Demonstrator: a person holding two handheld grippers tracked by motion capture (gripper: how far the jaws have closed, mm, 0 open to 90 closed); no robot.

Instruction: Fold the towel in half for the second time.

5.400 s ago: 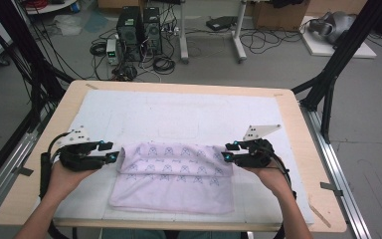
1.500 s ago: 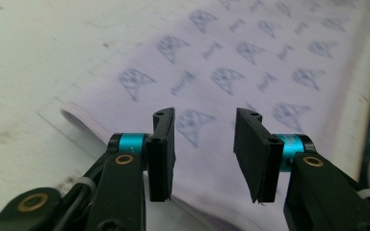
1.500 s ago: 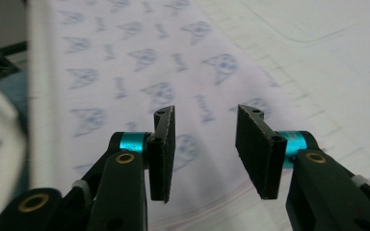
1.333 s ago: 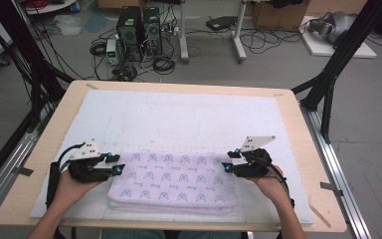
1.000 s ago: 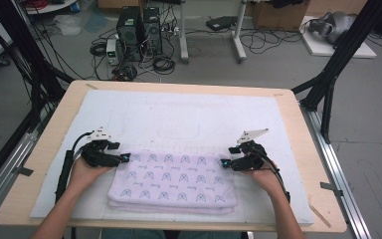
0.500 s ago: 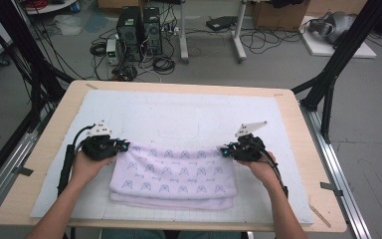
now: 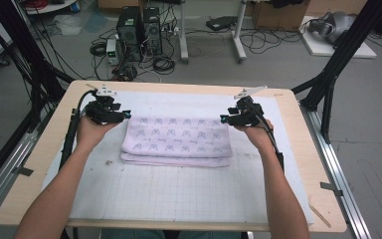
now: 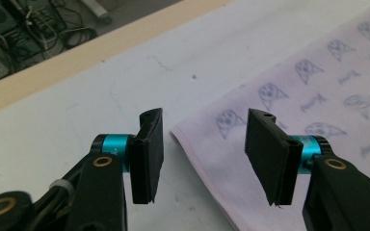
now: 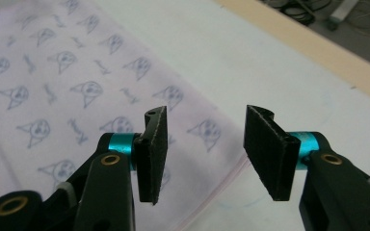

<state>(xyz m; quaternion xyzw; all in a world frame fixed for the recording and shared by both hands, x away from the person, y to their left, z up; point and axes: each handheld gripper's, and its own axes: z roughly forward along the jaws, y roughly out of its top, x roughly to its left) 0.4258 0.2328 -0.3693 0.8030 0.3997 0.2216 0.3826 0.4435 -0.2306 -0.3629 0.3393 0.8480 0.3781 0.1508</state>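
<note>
A pale pink cloth printed with small cat faces lies folded on the white gridded mat. My left gripper hovers at the cloth's far left corner, above it. Its jaws have just been opening and stand apart with nothing between the pads. My right gripper hovers over the far right corner of the cloth. Its jaws have also just been opening and hold nothing. In both gripper views the cloth lies flat on the mat below the jaws.
The mat covers most of the wooden table. Black frame posts stand at the table's far corners. Computers and cables sit on the floor beyond the far edge.
Both grippers carried the cloth's near edge up and away from me, folding it over to the far edge, and then let go. They now hover open over the far corners.
</note>
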